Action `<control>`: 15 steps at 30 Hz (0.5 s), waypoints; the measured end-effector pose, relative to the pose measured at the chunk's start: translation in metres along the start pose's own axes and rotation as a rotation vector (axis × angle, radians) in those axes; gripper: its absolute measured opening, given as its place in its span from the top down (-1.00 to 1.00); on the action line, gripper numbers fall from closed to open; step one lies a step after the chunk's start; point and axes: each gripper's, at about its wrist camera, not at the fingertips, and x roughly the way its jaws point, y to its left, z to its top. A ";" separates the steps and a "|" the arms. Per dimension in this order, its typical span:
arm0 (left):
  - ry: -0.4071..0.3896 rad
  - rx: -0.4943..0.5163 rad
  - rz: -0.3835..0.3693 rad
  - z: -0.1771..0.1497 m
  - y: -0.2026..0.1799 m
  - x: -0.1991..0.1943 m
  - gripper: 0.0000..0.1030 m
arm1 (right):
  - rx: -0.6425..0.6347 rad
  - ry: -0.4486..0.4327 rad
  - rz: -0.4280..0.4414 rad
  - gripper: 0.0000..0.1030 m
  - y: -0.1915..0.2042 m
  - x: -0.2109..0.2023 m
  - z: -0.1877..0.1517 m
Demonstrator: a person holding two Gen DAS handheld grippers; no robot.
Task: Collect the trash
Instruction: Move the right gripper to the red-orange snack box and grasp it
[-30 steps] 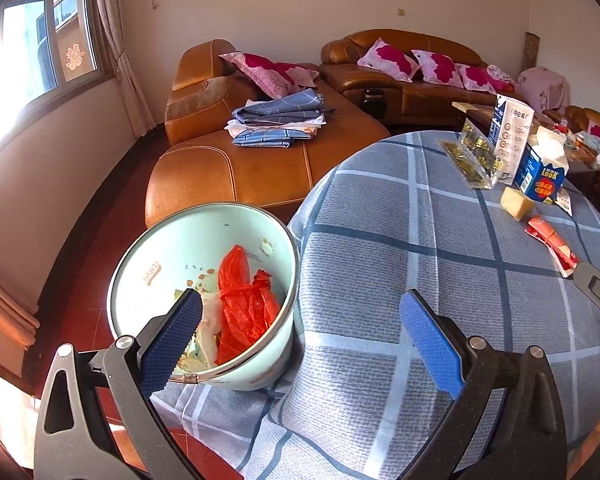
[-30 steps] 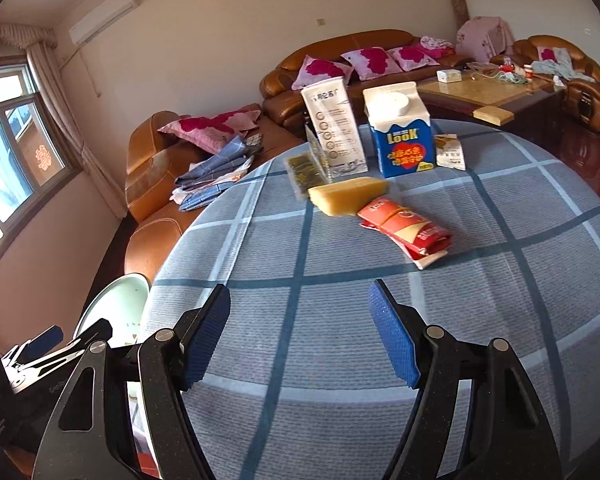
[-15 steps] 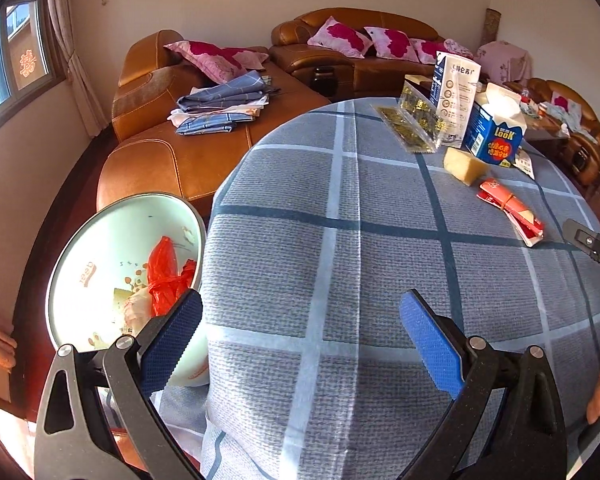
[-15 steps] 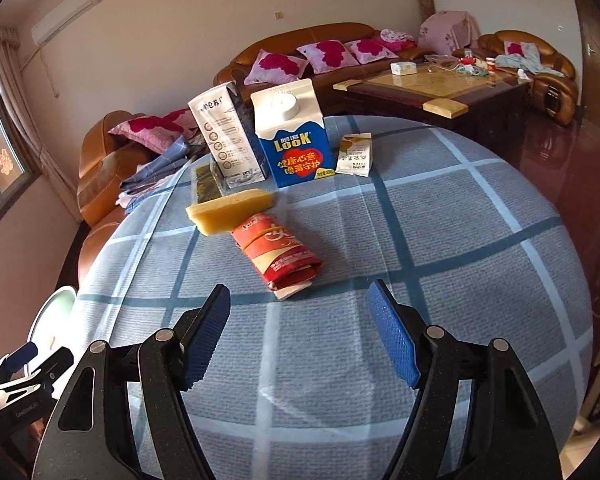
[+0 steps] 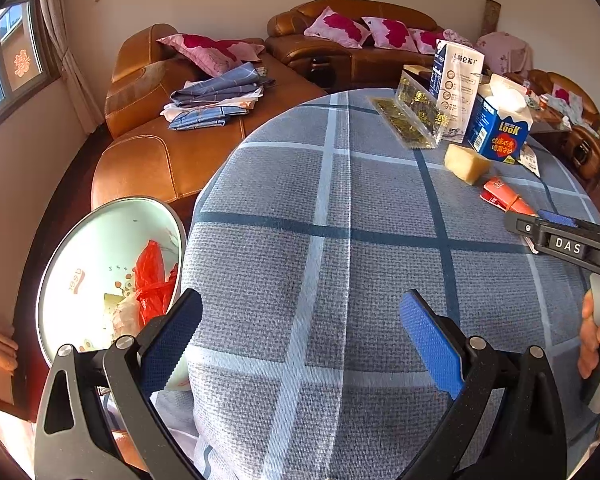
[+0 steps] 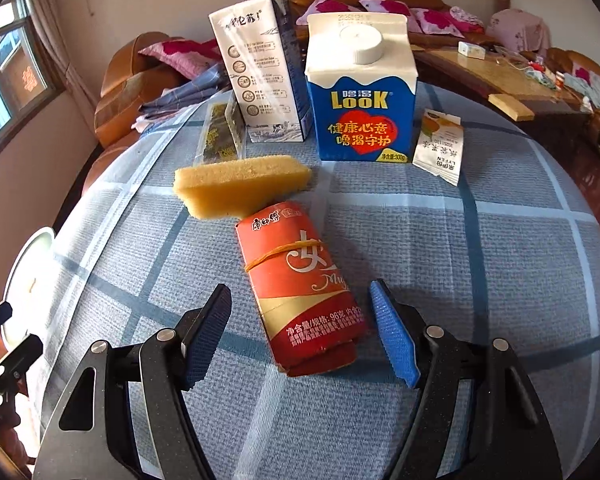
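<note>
A red rolled snack wrapper (image 6: 304, 284) with a rubber band lies on the grey checked tablecloth (image 6: 480, 248). My right gripper (image 6: 300, 332) is open, its blue pads on either side of the wrapper's near end, not touching it. The wrapper also shows in the left wrist view (image 5: 504, 200), partly behind the right gripper (image 5: 556, 236). My left gripper (image 5: 300, 340) is open and empty over the table's near left edge. A pale green trash bin (image 5: 76, 276) holding a red plastic bag (image 5: 152, 276) stands on the floor left of the table.
Behind the wrapper lie a yellow sponge (image 6: 240, 184), a blue Look carton (image 6: 360, 92), a white carton (image 6: 260, 68), a small sachet (image 6: 440, 148) and a clear dark-printed packet (image 6: 220, 136). Brown leather sofas (image 5: 172, 152) stand beyond the table.
My right gripper has moved forward across the table until its open fingers flank the red wrapper. My left gripper has swung right, away from over the bin, to above the tablecloth.
</note>
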 end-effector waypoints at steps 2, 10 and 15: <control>0.003 -0.002 0.001 0.003 0.000 0.002 -0.88 | -0.020 0.004 -0.002 -0.28 0.001 0.001 0.001; 0.002 0.013 -0.023 0.019 -0.016 0.012 -0.88 | -0.105 -0.011 -0.044 0.16 0.001 -0.003 -0.009; -0.010 0.056 -0.058 0.031 -0.035 0.018 -0.88 | -0.025 -0.034 -0.055 0.19 -0.025 -0.024 -0.014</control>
